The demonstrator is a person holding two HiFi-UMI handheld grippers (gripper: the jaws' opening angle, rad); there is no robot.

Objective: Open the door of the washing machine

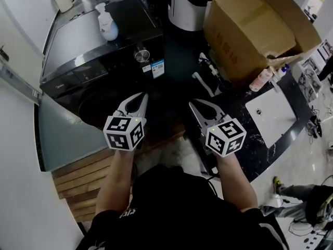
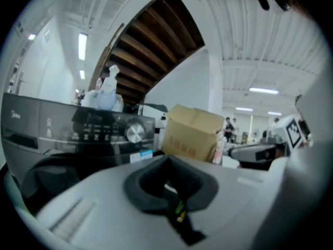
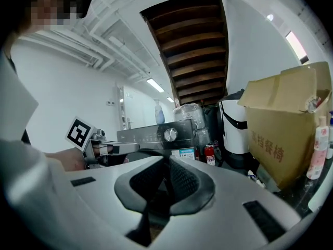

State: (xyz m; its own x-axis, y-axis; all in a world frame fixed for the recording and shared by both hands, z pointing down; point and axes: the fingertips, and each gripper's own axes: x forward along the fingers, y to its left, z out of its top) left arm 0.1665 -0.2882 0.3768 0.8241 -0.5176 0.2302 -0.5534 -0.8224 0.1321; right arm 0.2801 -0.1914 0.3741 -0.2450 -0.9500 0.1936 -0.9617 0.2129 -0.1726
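Observation:
The black front-loading washing machine [image 1: 99, 51] stands at the upper left, with a silver knob [image 1: 142, 55] on its panel. Its dark round door [image 1: 93, 108] is closed, just beyond my left gripper [image 1: 140, 99]. That gripper is shut and holds nothing; it hangs a little short of the door. My right gripper [image 1: 194, 105] is to its right, level with it, its pads open a narrow crack and empty. The left gripper view shows the machine's panel [image 2: 52, 129] and knob [image 2: 135, 133] past the shut gripper [image 2: 167, 163]. In the right gripper view the machine [image 3: 156, 134] lies ahead of the gripper [image 3: 169, 163].
A spray bottle [image 1: 108, 25] stands on the machine's top. Right of the machine are a white appliance [image 1: 190, 4] and a large open cardboard box [image 1: 250, 30]. A dark marble counter with a white basin [image 1: 273, 113] runs along the right. Wooden boards [image 1: 83, 176] lie at my left.

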